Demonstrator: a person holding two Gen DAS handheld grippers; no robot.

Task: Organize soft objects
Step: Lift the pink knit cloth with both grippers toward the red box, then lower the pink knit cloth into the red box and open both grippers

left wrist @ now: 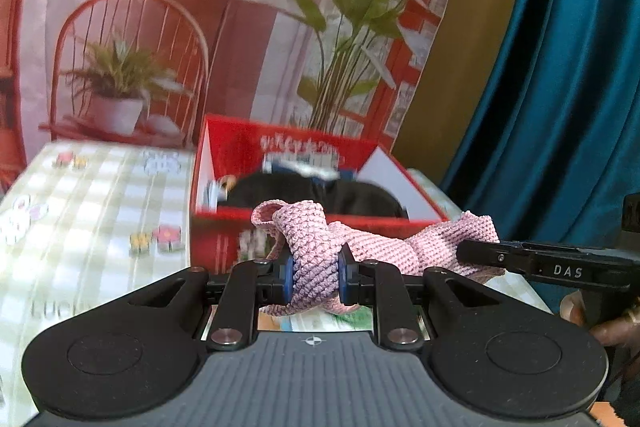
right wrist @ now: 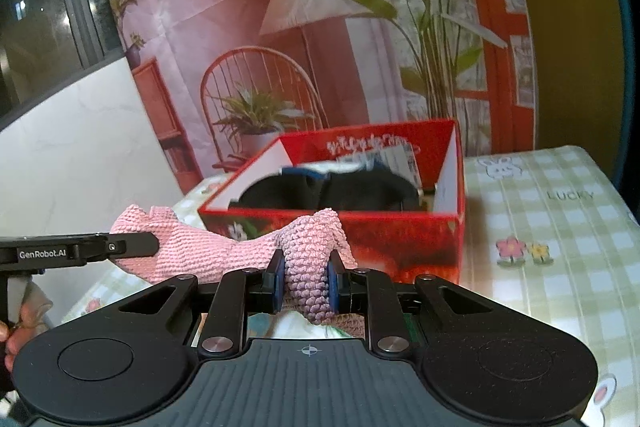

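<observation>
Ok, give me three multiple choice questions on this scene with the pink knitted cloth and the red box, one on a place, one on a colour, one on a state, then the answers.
1. Where is the red box?
A. Beyond the grippers, on the checked tablecloth
B. On the floor
C. On a chair

2. What colour is the knitted cloth?
A. Blue
B. Pink
C. Black

3. How is the cloth held?
A. By the left gripper only
B. It lies loose in the box
C. Both the left gripper and the right gripper are shut on it

Answers: 1 A, the box stands on the cloth-covered surface ahead of both grippers. 2 B, the knit is pink in both views. 3 C, each wrist view shows its pads pinching the cloth, which stretches between them.
</observation>
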